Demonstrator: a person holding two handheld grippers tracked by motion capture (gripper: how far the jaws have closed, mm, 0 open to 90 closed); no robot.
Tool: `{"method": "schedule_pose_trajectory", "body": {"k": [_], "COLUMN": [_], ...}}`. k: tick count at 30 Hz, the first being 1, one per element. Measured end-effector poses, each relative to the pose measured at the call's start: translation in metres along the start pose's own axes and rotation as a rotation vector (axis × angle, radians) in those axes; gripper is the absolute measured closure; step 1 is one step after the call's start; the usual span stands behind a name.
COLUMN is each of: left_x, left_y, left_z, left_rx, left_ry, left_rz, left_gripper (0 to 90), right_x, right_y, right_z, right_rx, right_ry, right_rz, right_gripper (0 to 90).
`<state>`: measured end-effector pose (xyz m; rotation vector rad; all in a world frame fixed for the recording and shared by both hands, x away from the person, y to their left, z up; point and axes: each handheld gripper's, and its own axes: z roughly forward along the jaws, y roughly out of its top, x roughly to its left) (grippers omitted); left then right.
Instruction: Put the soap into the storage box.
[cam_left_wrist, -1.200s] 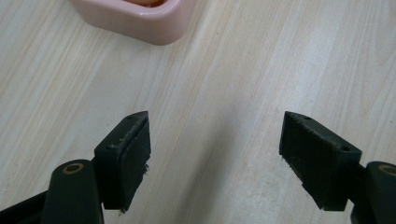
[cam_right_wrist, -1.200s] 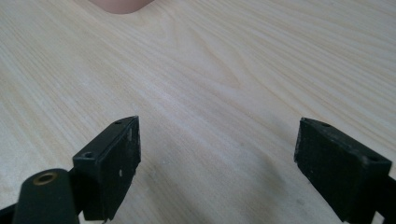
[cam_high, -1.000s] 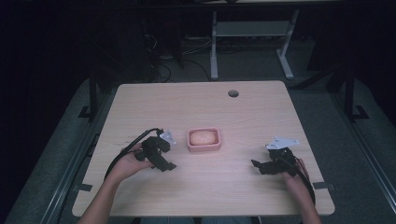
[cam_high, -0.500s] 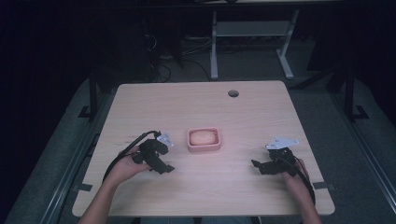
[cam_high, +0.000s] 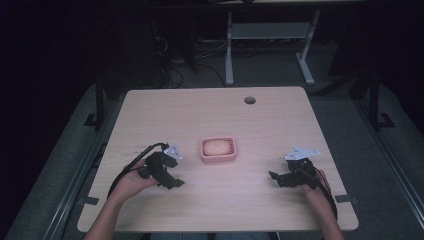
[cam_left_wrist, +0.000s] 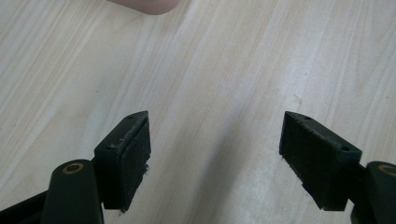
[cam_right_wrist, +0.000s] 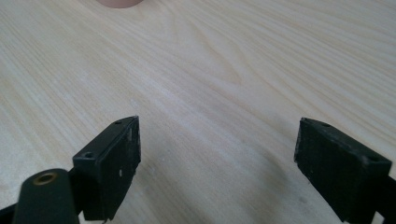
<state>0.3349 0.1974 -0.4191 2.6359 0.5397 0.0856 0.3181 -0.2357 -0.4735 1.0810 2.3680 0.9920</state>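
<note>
A pink tray with a pale rounded lump in it sits at the middle of the wooden table. My left gripper rests low over the table, left of the tray, jaws wide apart with bare wood between them. A corner of the pink tray peeks in at the top of the left gripper view. My right gripper sits right of the tray near the table's front, open and empty. The tray's edge shows at the top of the right gripper view.
A round cable hole lies near the table's far edge. A white desk frame and cables stand on the dark floor behind. The table's front edge is close below both hands.
The left gripper has shifted slightly toward the near edge. The right gripper has stayed put.
</note>
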Motion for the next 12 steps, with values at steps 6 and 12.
{"method": "schedule_pose_trajectory", "body": {"k": [6, 12], "left_x": [-0.001, -0.004], "left_y": [-0.006, -0.013], "left_z": [0.002, 0.001], "left_rx": [-0.002, -0.014], "left_ry": [0.001, 0.009], "left_rz": [-0.011, -0.016], "left_gripper": [24.8, 24.8], "right_x": [0.000, 0.000], "right_y": [0.000, 0.000], "right_z": [0.000, 0.001], "right_rx": [0.002, 0.002], "right_ry": [-0.001, 0.001], "right_rz": [0.002, 0.001], "right_gripper": [13.9, 13.9]}}
